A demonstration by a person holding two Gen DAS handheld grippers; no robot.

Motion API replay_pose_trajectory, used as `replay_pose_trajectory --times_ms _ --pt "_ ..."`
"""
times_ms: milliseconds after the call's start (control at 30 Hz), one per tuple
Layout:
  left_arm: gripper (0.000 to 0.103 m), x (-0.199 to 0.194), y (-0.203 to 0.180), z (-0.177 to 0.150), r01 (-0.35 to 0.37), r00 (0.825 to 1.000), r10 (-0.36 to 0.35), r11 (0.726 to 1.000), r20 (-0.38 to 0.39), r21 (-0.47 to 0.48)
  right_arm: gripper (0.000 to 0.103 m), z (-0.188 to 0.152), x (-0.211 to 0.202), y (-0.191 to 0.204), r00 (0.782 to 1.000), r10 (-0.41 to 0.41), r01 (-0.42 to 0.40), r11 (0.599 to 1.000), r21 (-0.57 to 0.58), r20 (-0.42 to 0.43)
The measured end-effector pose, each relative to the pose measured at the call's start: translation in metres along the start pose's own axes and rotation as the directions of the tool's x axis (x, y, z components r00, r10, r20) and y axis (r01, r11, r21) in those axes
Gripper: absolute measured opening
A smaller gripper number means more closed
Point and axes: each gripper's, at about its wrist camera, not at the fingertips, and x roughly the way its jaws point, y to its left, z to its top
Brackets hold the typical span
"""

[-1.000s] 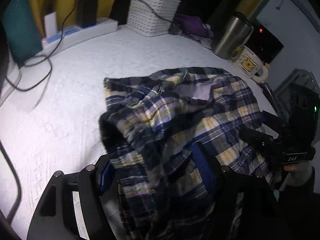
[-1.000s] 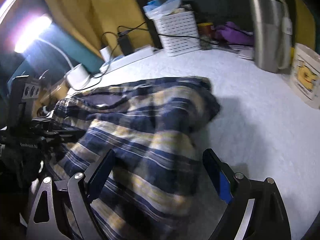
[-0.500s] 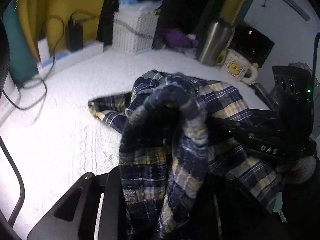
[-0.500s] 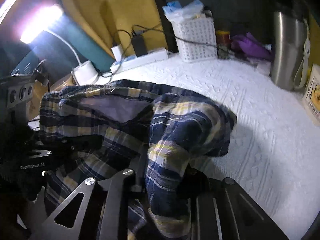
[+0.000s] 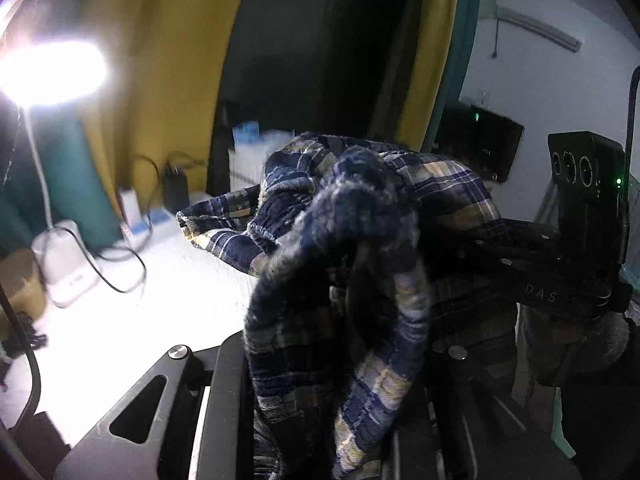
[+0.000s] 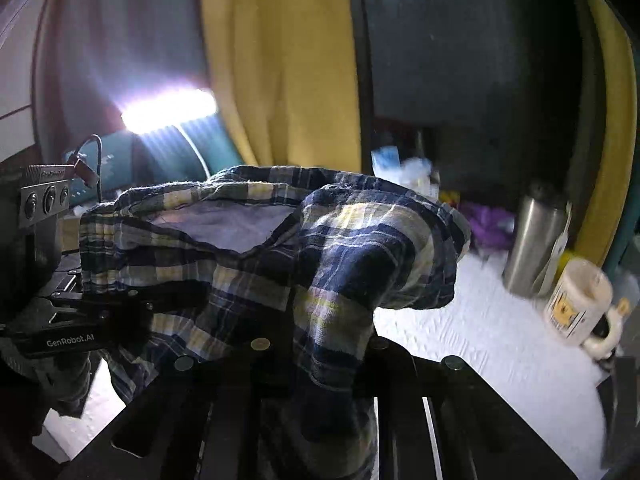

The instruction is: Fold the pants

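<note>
Can't see my fingertips in either view, the plaid pants (image 5: pixel 360 264) bunch right over them, but both my left gripper (image 5: pixel 340 392) and right gripper (image 6: pixel 320 364) are clamped on the fabric, held above the white bedspread (image 6: pixel 500 360). Only the right view catches the steel flask (image 6: pixel 532 240) and mug (image 6: pixel 580 304); the left's blurry lamp (image 5: pixel 48 68) glare hides plenty.

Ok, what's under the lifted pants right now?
Beneath the plaid pants only the white bedspread shows, bare where visible. Bunched fabric hides the spot directly below and the pads of both tongs, left and right.
</note>
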Motion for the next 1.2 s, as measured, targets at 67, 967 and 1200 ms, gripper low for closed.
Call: replay_pose_trajectory --times_ms 67,967,1200 --pt "0.018 -0.019 -0.003 0.002 -0.013 0.999 0.013 1.0 0.034 0.01 0.016 0.005 -0.013 0.01 1.0 0.001 0.0 1.0 -0.019 0.028" --pt "0.018 -0.189 0.035 -0.049 -0.254 0.952 0.259 0.966 0.163 -0.05 0.016 0.023 -0.061 0.169 0.97 0.221 -0.198 0.96 -0.197 0.105" --pt "0.018 -0.208 0.048 -0.069 -0.298 0.941 0.307 0.951 0.144 -0.077 0.016 0.021 -0.047 0.193 0.961 0.268 -0.249 0.945 -0.21 0.069"
